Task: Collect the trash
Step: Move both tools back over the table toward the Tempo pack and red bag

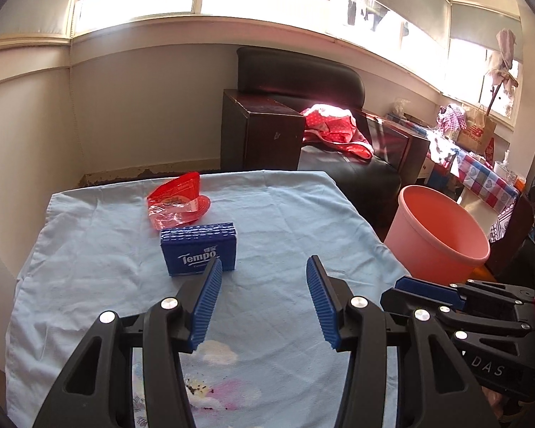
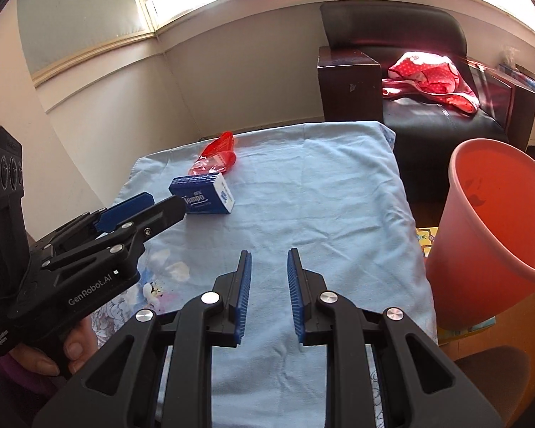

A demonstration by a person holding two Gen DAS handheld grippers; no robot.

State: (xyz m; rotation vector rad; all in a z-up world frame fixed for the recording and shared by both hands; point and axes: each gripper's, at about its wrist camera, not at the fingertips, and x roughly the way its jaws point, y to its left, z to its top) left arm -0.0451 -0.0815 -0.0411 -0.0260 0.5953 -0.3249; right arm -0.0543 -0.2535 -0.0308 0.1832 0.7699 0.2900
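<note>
just ahead of the released, empty left tool (image 1: 264, 267) lies the tissue pack (image 1: 198, 249).

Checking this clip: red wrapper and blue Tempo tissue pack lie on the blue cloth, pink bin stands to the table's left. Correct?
Not quite. The pink bin stands to the table's right, as the left wrist view shows. The red wrapper and Tempo tissue pack do lie on the blue cloth.
</note>
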